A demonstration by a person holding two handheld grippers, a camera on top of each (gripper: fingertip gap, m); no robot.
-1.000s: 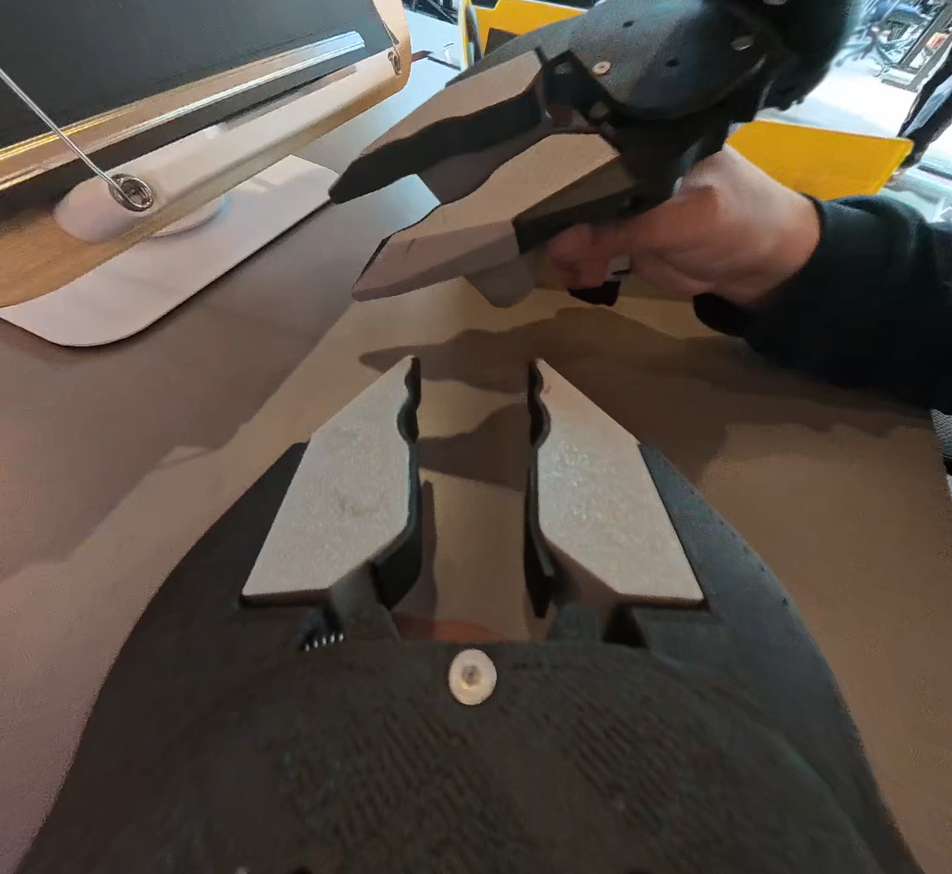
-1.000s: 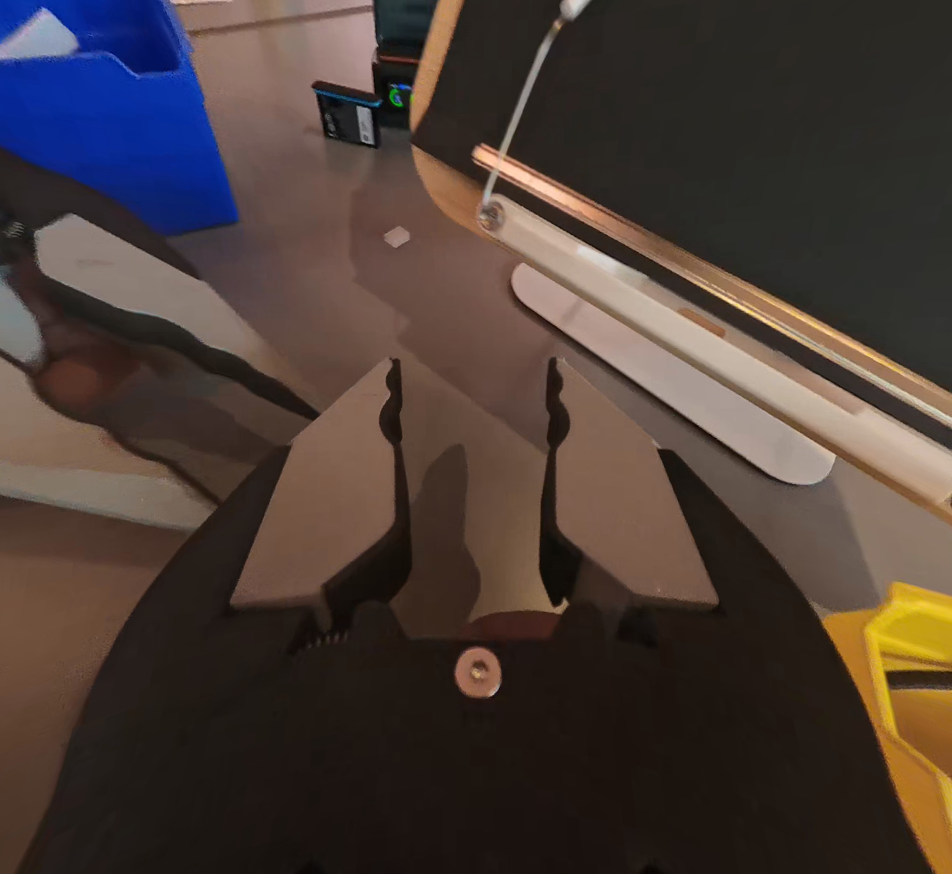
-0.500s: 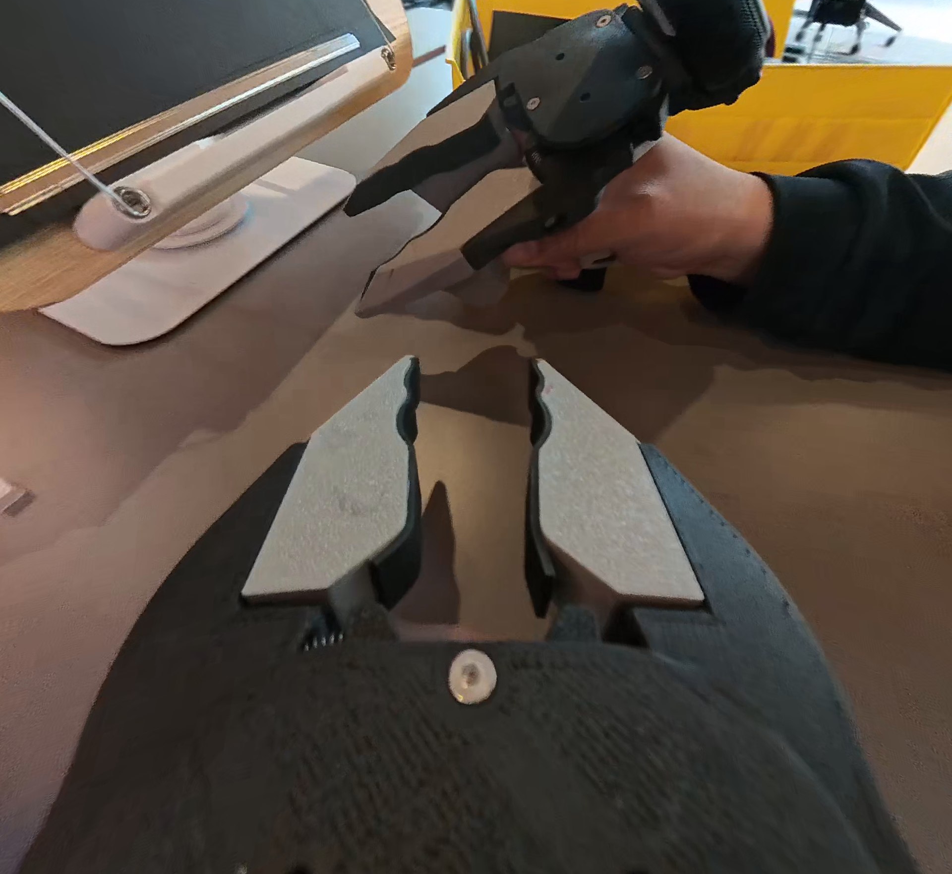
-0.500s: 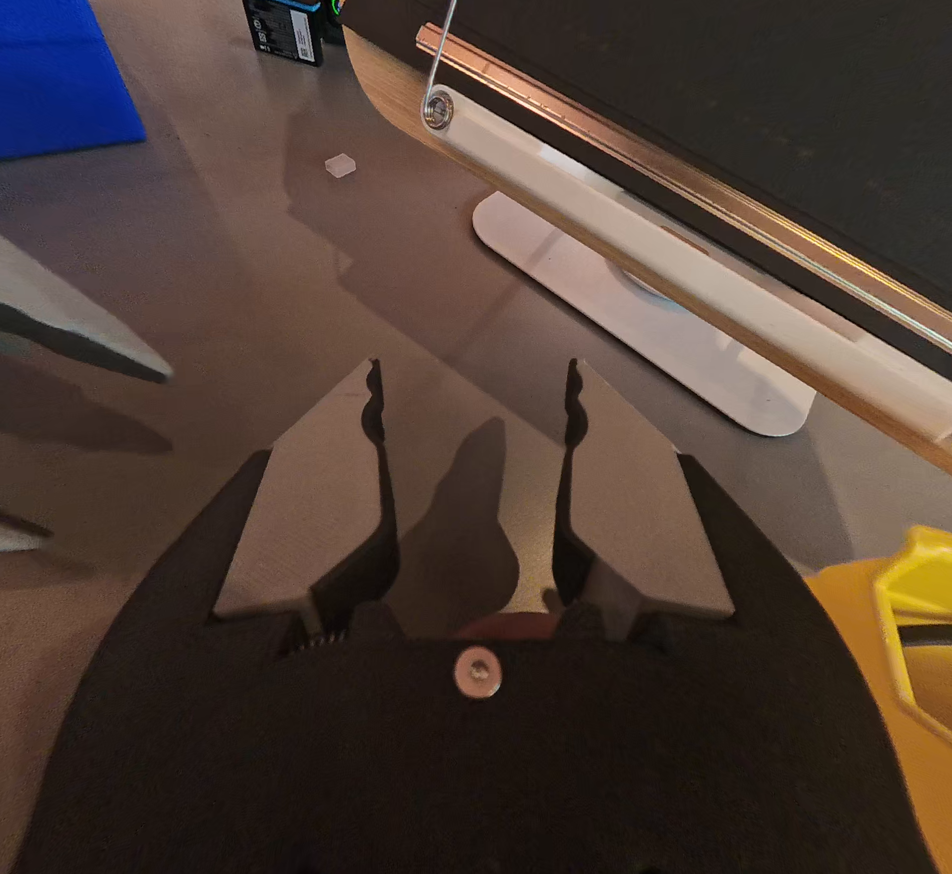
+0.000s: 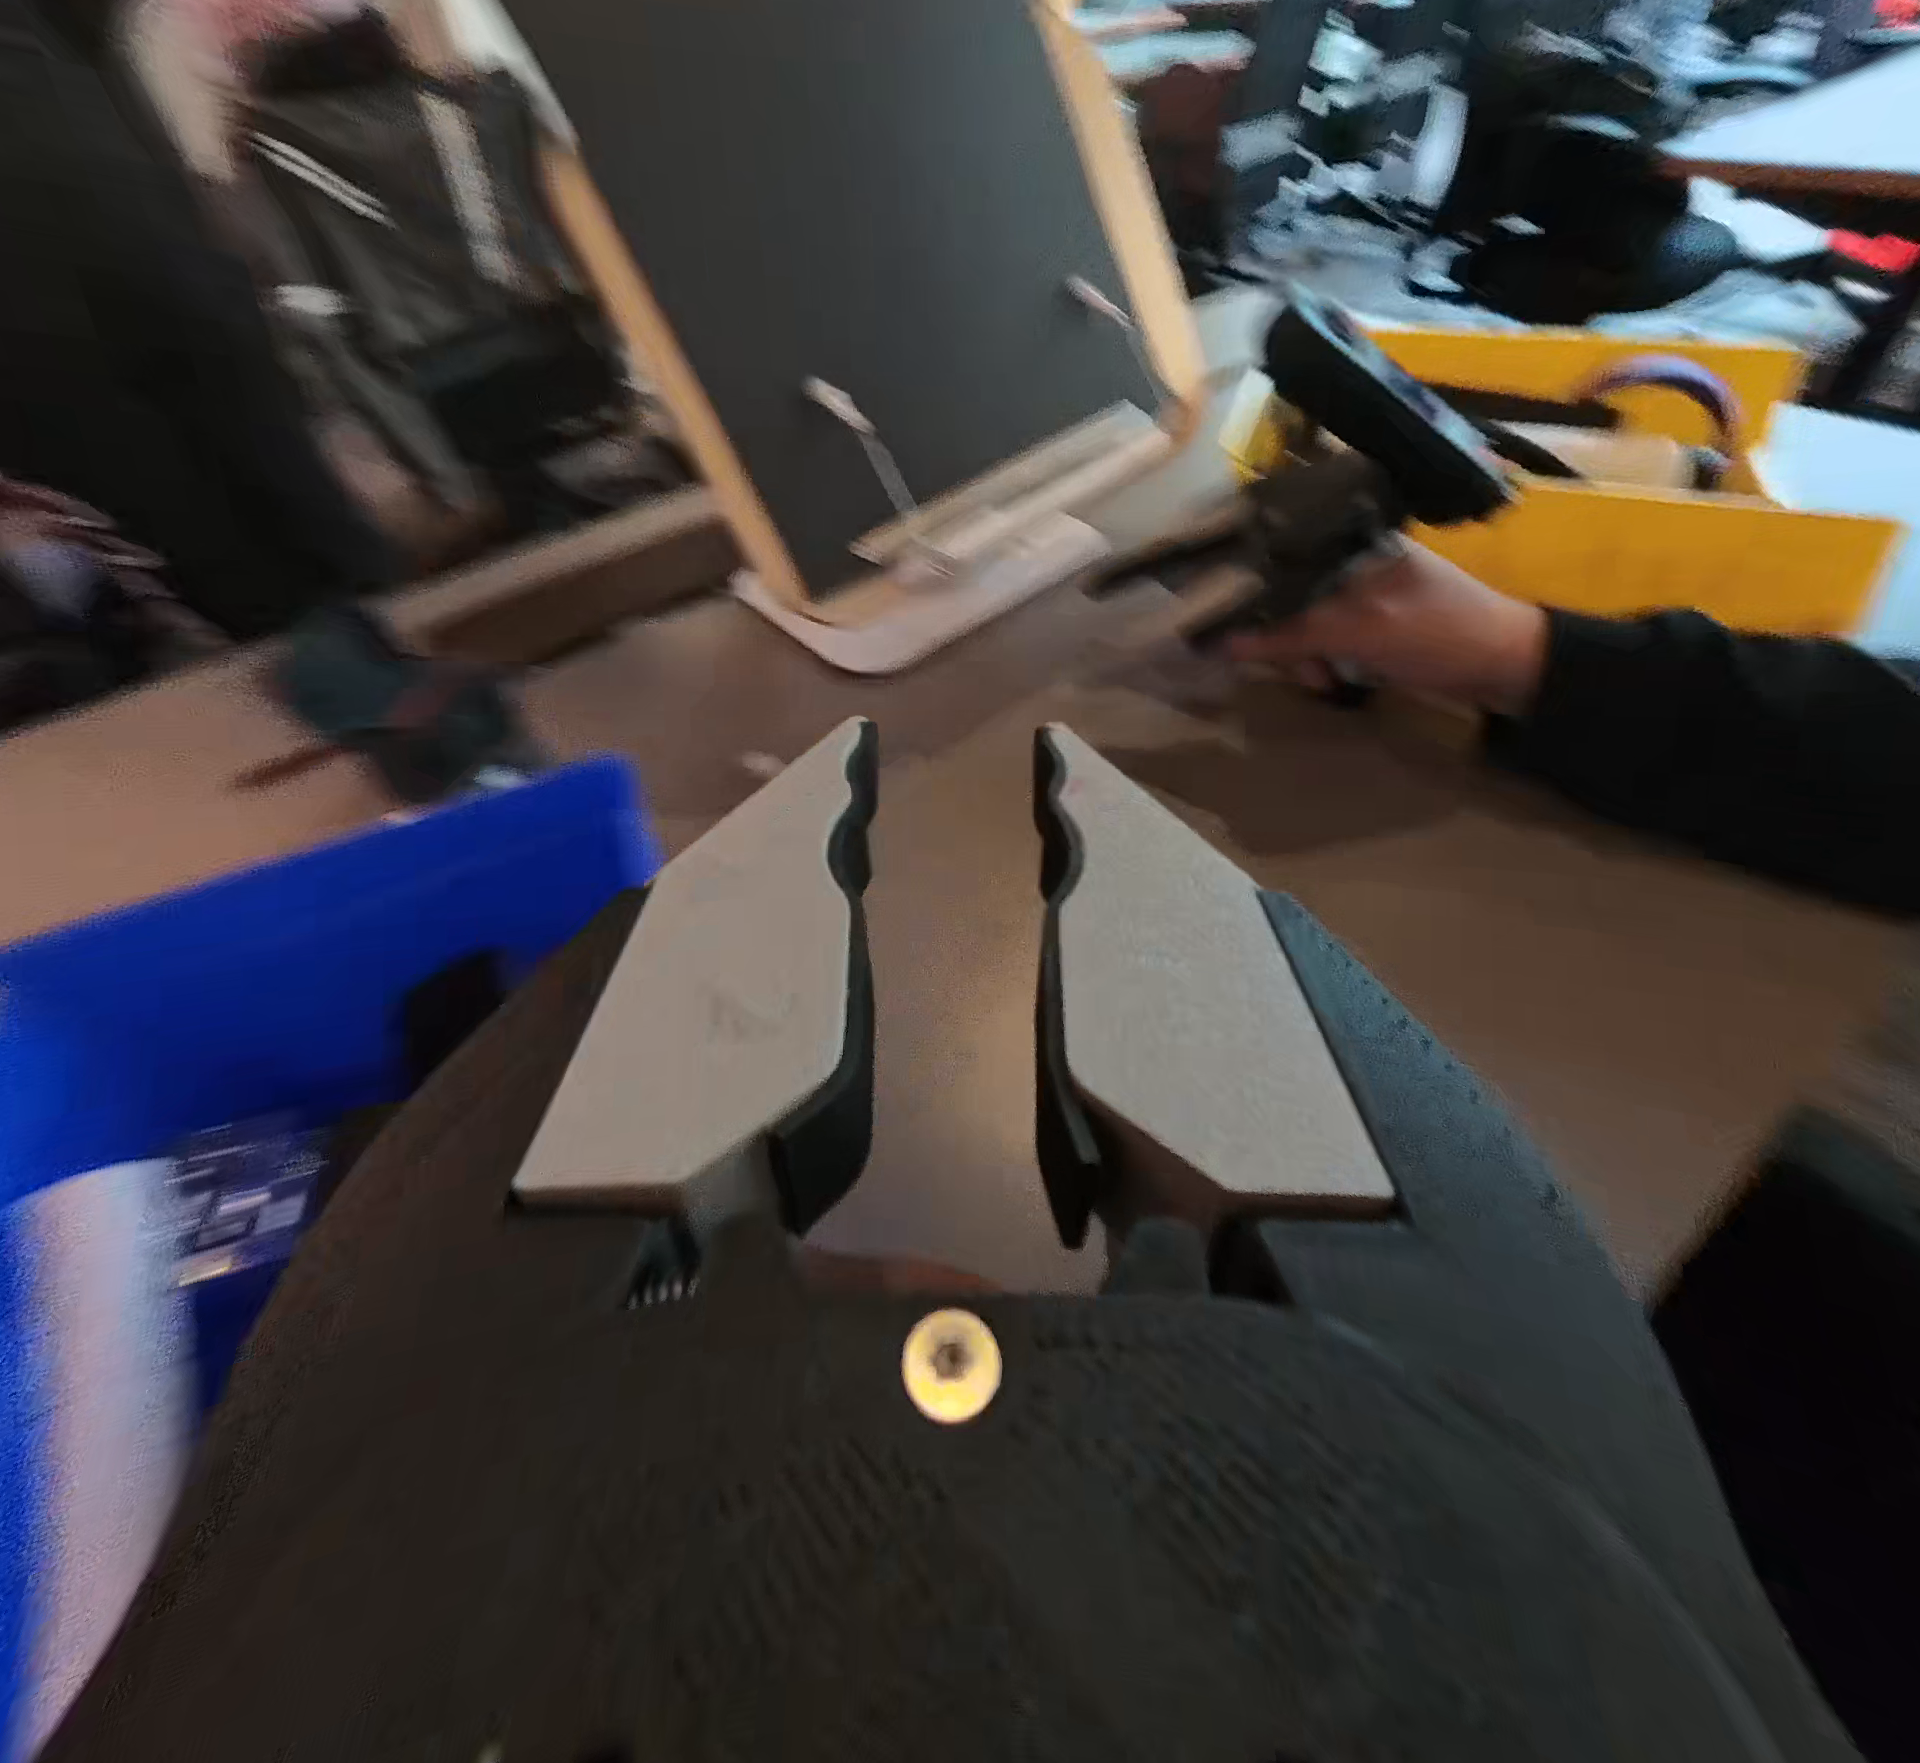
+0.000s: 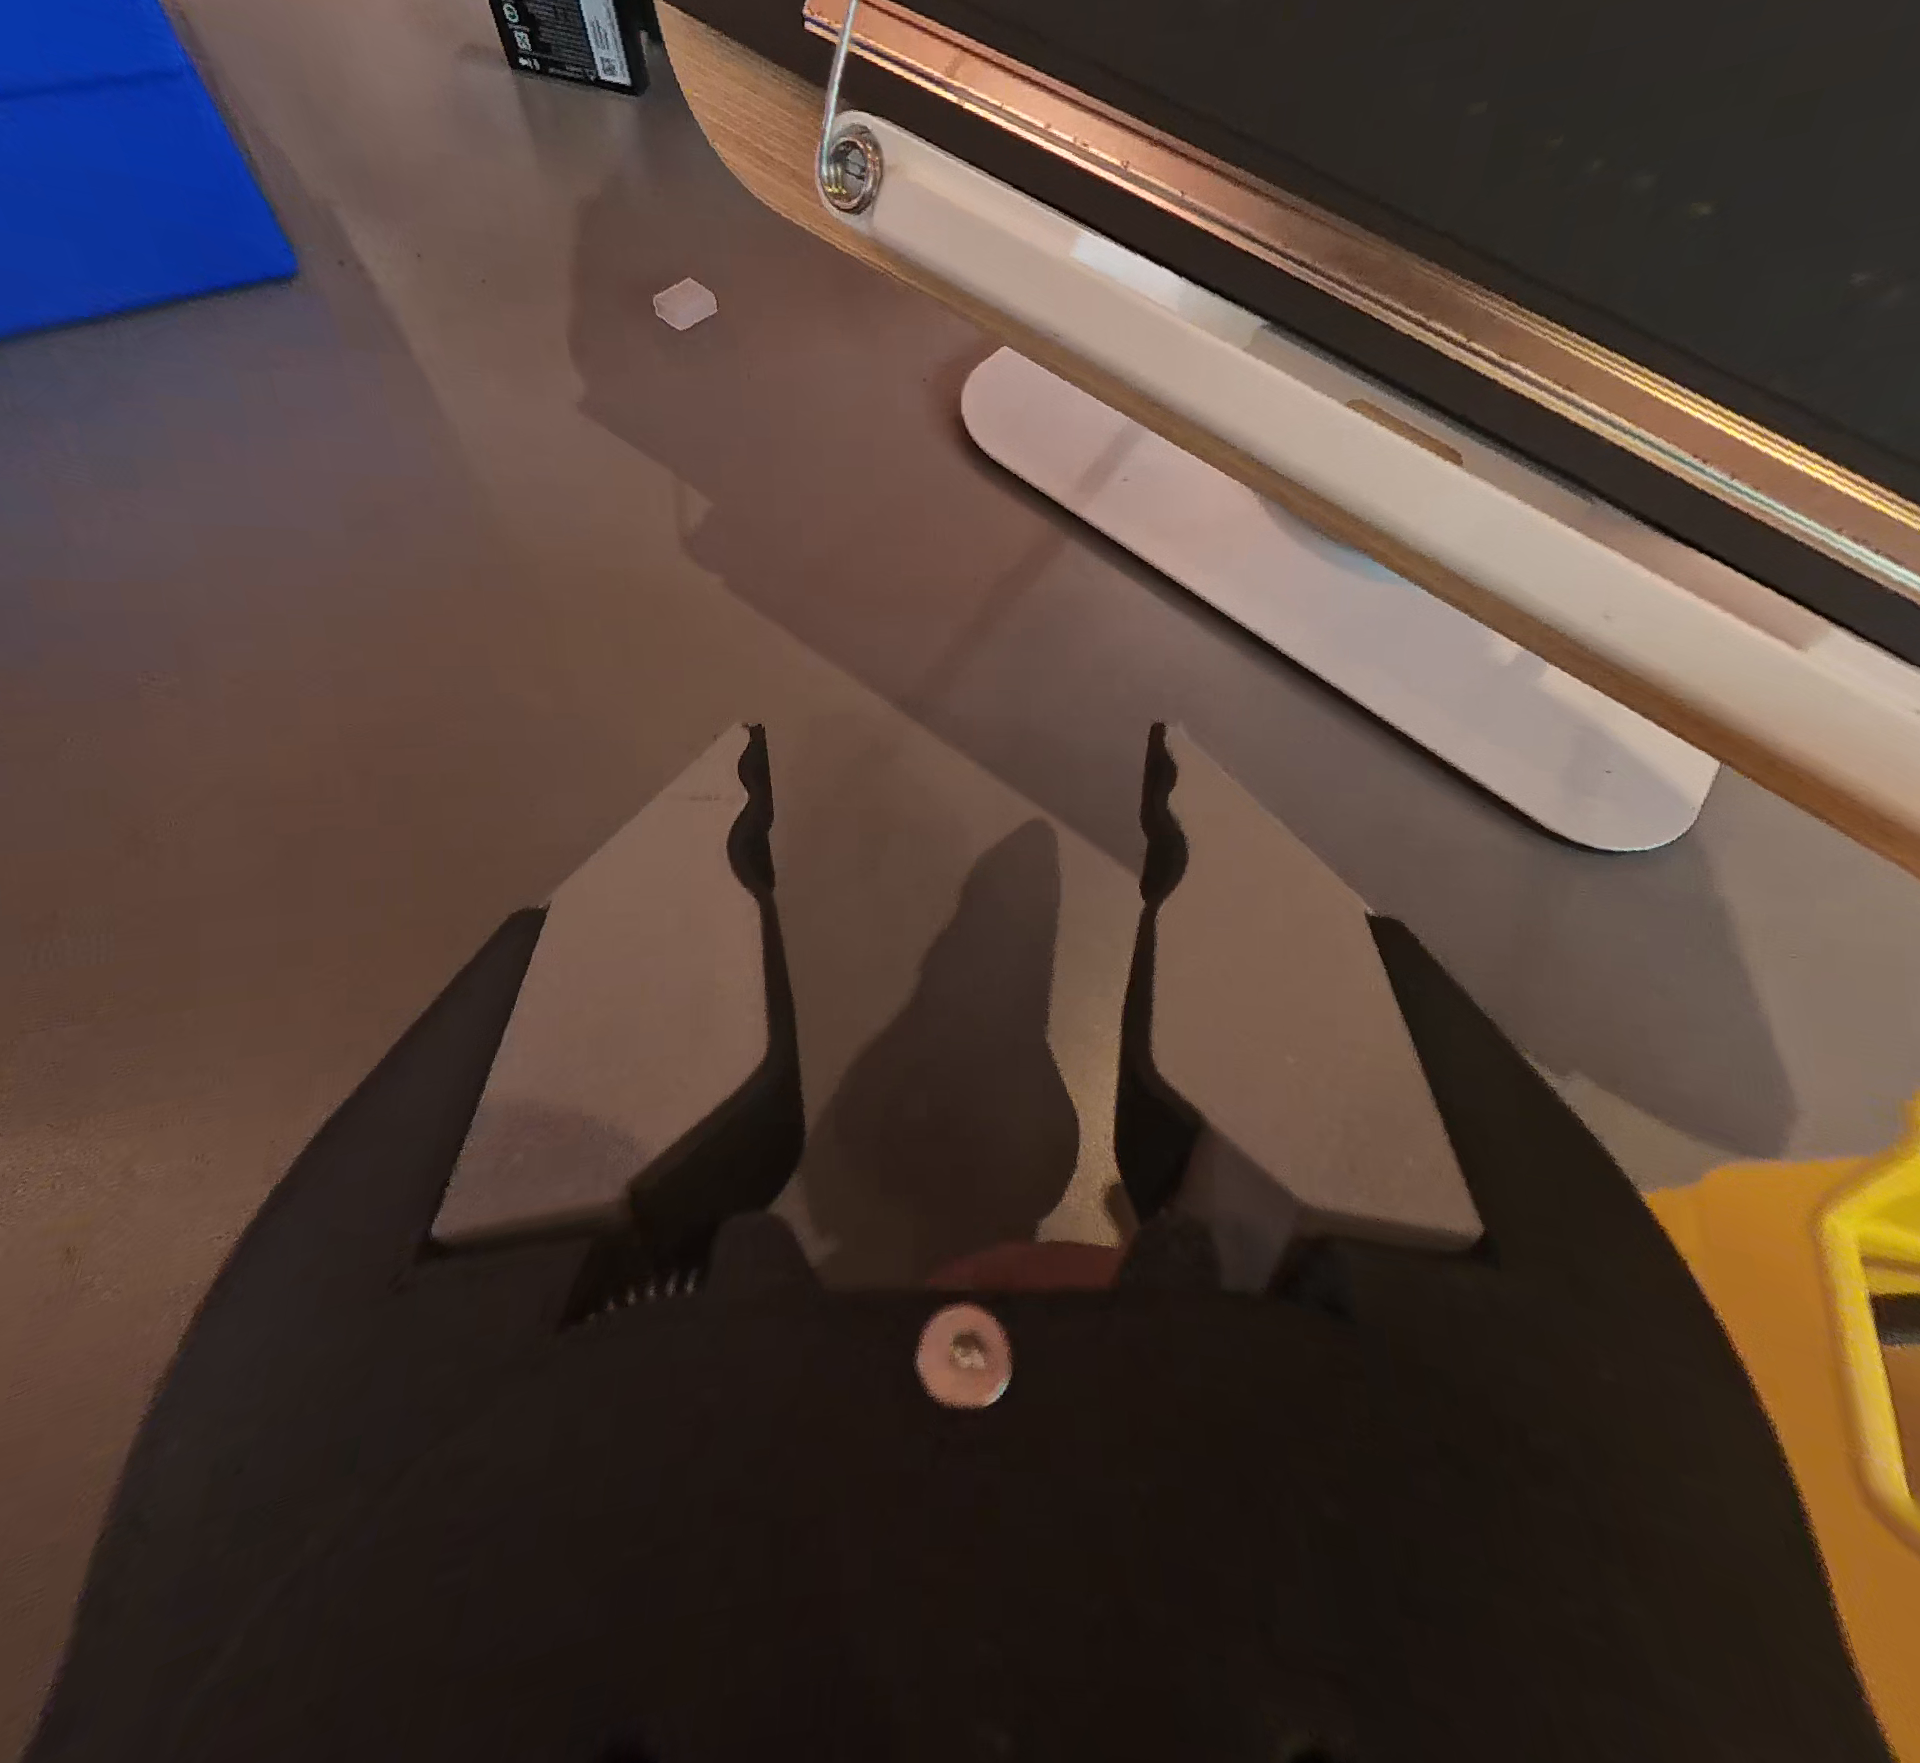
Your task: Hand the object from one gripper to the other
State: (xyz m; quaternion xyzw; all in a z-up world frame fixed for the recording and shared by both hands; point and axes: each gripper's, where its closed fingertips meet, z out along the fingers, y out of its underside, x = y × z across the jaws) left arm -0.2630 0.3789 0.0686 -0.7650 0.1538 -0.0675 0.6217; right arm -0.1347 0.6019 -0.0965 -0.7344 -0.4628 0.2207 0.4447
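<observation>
Both jaws parted, empty: left gripper (image 5: pixel 956 757), right gripper (image 6: pixel 956 747); labelled black battery (image 6: pixel 556 4) w/ blue strip stands behind.

the left gripper (image 5: pixel 956 778) points forward and level, its two grey fingers (image 5: pixel 727 986) apart with an empty gap between them. the right gripper (image 6: pixel 956 757) tilts down, its fingers (image 6: pixel 1278 1038) spread wider, nothing between them. in the left wrist view the right gripper (image 5: pixel 1174 581) shows far off, blurred, held by a hand (image 5: pixel 1392 633) in a dark sleeve (image 5: pixel 1714 726).
</observation>
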